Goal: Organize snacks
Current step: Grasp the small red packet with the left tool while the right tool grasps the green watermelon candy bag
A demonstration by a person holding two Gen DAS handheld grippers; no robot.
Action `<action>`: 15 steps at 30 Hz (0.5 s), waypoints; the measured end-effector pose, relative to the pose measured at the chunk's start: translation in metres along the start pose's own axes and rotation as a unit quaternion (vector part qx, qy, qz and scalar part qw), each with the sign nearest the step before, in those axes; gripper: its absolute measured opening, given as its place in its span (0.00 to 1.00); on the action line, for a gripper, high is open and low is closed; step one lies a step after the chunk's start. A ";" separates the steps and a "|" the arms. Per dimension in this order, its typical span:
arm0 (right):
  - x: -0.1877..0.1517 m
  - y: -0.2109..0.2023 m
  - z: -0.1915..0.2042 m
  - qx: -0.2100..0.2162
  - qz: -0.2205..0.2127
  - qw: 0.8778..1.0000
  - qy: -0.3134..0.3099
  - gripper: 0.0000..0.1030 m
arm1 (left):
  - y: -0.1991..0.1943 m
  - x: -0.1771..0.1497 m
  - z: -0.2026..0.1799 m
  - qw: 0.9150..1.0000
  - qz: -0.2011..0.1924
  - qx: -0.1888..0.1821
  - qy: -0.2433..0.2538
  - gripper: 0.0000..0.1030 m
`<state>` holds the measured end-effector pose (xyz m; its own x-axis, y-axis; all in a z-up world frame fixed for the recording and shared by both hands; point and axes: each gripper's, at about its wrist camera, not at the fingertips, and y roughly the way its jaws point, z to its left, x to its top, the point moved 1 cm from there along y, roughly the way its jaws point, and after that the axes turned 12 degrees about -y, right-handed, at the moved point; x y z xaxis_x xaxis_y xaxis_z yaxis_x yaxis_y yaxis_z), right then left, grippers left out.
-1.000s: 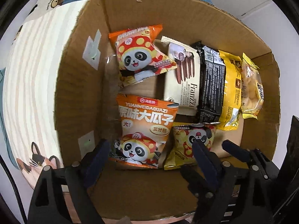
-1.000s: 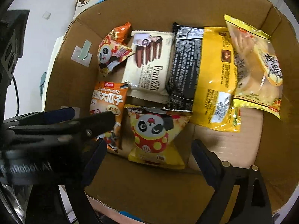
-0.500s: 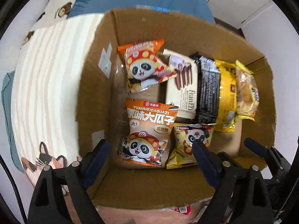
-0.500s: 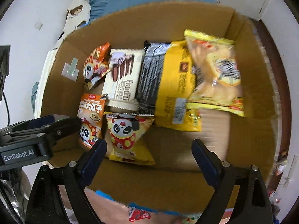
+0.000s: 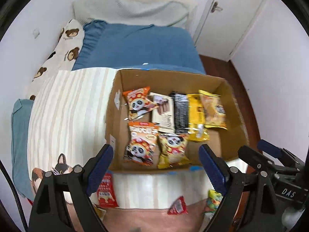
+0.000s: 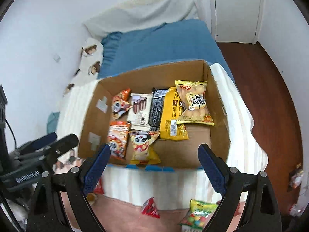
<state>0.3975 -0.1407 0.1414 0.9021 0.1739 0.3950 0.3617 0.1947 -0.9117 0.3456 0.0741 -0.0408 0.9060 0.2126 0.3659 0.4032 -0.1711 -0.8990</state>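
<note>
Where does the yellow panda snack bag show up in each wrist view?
Left wrist: yellow panda snack bag sits low centre, at the cardboard box's near wall, right of the orange panda bag.
Right wrist: same bag, low centre-left.
Shared landmark: the white wafer pack behind it.

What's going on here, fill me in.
A person with a two-finger tool in each hand is sorting snacks into a cardboard box on a bed. Seven packets already lie inside in rows, among them a yellow panda bag. Both the left tool and the right tool hang open and empty over the box's near edge. A candy bag and a red packet wait outside.
</note>
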 end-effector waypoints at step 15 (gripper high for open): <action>-0.183 0.037 -0.049 0.023 0.107 0.987 0.116 0.78 | 0.121 -0.174 -0.026 0.976 0.208 -0.002 0.063 0.88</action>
<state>0.2574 -0.2131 0.0302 0.9883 -0.0092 0.1523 0.1505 0.2217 -0.9634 0.2400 -0.0090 -0.2069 1.0000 0.0038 -0.0029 -0.0020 -0.2218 -0.9751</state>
